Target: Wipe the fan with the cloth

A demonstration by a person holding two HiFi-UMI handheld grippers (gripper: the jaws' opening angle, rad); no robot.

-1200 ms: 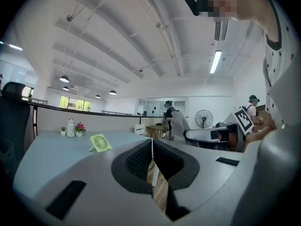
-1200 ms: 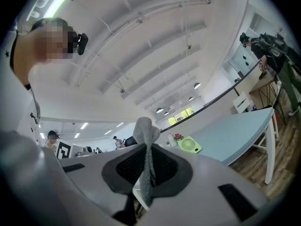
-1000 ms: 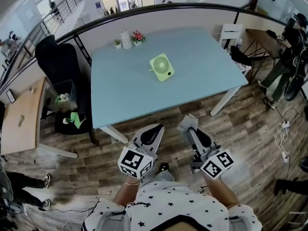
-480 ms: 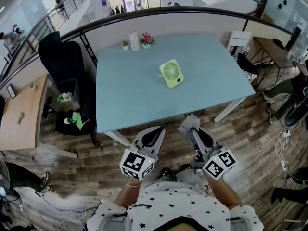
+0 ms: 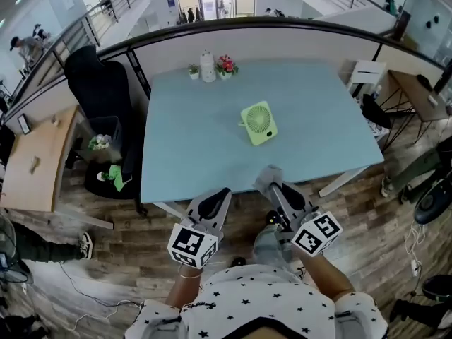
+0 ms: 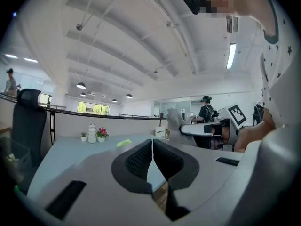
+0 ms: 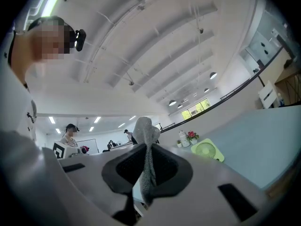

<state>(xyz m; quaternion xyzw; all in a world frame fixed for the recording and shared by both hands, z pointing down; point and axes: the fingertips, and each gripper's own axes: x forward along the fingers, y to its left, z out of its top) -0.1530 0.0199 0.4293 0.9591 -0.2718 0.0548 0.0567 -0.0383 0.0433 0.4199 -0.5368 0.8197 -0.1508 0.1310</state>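
Note:
A small light-green fan (image 5: pixel 260 123) lies on the pale blue table (image 5: pixel 183 147), right of its middle; it also shows in the right gripper view as the fan (image 7: pixel 207 150). My right gripper (image 5: pixel 270 179) is at the table's near edge, shut on a grey cloth (image 7: pixel 146 135) that sticks up between its jaws; in the head view the cloth (image 5: pixel 268 176) shows at the tip. My left gripper (image 5: pixel 219 194) is just short of the near edge, jaws shut with nothing between them. Both are well short of the fan.
A white bottle (image 5: pixel 207 67) and small potted flowers (image 5: pixel 227 66) stand at the table's far edge. A black office chair (image 5: pixel 99 90) and bin (image 5: pixel 101 138) are left of the table, a wooden desk (image 5: pixel 32 162) further left. Wood floor lies under me.
The view has shifted: the table and fan now sit nearer and more to the right. Both grippers have come up to the table's near edge, the right still holding the cloth.

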